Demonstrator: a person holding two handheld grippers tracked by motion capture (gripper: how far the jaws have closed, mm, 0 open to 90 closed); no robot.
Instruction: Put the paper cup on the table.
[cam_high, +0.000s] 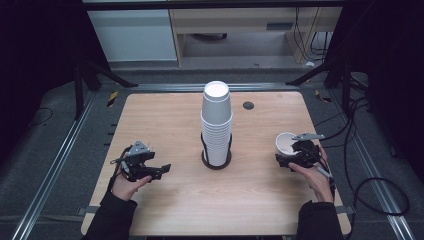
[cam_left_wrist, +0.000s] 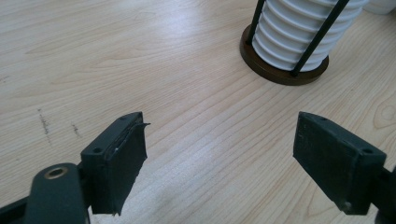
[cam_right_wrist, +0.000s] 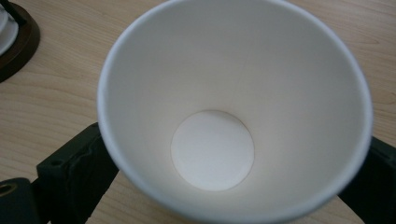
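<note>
A single white paper cup (cam_right_wrist: 233, 107), mouth up and empty, its round base clean and its rim undented, sits between the jaws of the right gripper (cam_high: 295, 155) near the right edge of the wooden table (cam_high: 165, 210). In the right gripper view the black jaws flank the cup's wall on both sides and appear to be clamped on it, though whether it rests on the table or is lifted just off it cannot be told. To its left, well apart, a tall stack of inverted white cups (cam_high: 216, 122) stands in a black wire holder on a dark round base (cam_left_wrist: 261, 63) at the table's centre. One cup appears separated from the stack and many remain nested there, so the work looks barely begun. The left gripper (cam_high: 150, 170) hovers low over bare wood left of the holder, its jaws spread wide and holding nothing.
</note>
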